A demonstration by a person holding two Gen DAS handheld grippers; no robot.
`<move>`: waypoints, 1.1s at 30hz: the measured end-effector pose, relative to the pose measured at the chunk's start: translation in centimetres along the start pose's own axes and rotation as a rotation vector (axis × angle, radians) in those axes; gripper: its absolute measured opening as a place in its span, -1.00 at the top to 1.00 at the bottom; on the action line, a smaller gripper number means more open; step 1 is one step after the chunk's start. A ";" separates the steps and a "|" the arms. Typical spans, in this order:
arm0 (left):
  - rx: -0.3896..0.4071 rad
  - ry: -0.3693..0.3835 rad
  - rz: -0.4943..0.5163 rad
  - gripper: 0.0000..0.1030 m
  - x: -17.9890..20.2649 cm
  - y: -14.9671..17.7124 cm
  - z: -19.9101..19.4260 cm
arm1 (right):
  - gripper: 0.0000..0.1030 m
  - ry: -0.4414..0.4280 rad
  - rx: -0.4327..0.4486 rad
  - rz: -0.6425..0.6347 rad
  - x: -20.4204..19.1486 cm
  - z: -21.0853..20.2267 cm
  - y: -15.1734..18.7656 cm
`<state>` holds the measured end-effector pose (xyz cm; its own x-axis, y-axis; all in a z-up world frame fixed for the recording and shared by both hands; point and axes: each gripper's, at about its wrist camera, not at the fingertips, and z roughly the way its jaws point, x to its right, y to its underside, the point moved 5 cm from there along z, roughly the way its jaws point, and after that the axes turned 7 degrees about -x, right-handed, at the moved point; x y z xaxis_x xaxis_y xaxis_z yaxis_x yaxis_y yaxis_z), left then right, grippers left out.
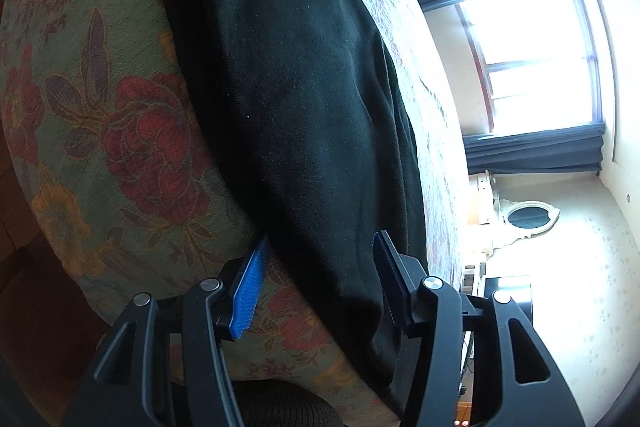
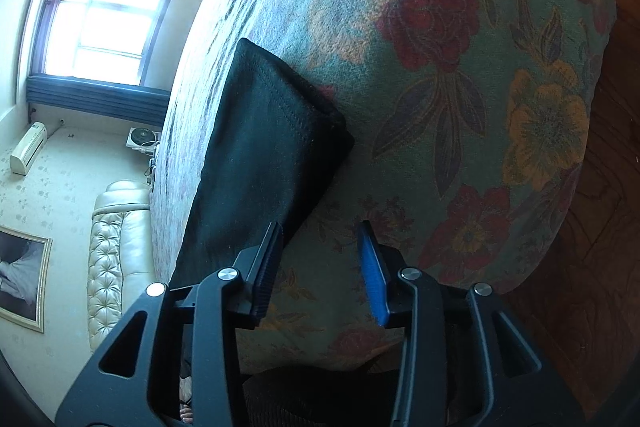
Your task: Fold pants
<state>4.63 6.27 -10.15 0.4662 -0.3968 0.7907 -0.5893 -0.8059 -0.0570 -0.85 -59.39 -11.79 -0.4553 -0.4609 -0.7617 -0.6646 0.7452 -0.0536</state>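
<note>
Black pants (image 1: pixel 296 75) lie flat on a floral bedspread (image 1: pixel 120 115). In the left wrist view my left gripper (image 1: pixel 320 279) is open, its jaws wide apart on either side of the pants' near edge, one blue pad (image 1: pixel 250 291) on the bedspread side. In the right wrist view a hemmed leg end of the pants (image 2: pixel 272 147) lies on the bedspread (image 2: pixel 460 75). My right gripper (image 2: pixel 324 271) is open and empty, its left finger beside the leg's near edge, its blue pad (image 2: pixel 374 283) over bare bedspread.
The bed edge drops to a dark wooden floor (image 2: pixel 592 227) on the right. A bright window with dark curtains (image 1: pixel 532 67), a cream tufted headboard (image 2: pixel 116 259), a wall air conditioner (image 2: pixel 28 147) and a framed picture (image 2: pixel 20 275) surround the bed.
</note>
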 end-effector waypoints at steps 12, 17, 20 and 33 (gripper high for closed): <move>-0.048 -0.009 -0.038 0.69 -1.1 -1.1 -0.4 | 0.26 0.055 0.060 -0.057 -1.7 -1.0 -0.1; -0.051 0.051 -0.062 0.63 -2.2 -0.8 -0.9 | 0.26 0.013 0.077 -0.057 -1.9 -2.1 -0.8; -0.037 0.050 -0.068 0.62 -2.2 -0.4 -2.3 | 0.23 0.000 0.079 -0.051 -2.0 -2.6 -1.5; -0.067 0.055 0.367 -0.69 6.6 0.8 -3.6 | -0.05 0.009 0.066 -0.138 -2.8 -3.0 -7.4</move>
<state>4.89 4.62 -2.84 0.1808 -0.6284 0.7566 -0.7531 -0.5832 -0.3044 3.59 -65.10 -7.38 -0.3678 -0.5657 -0.7380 -0.6811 0.7042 -0.2003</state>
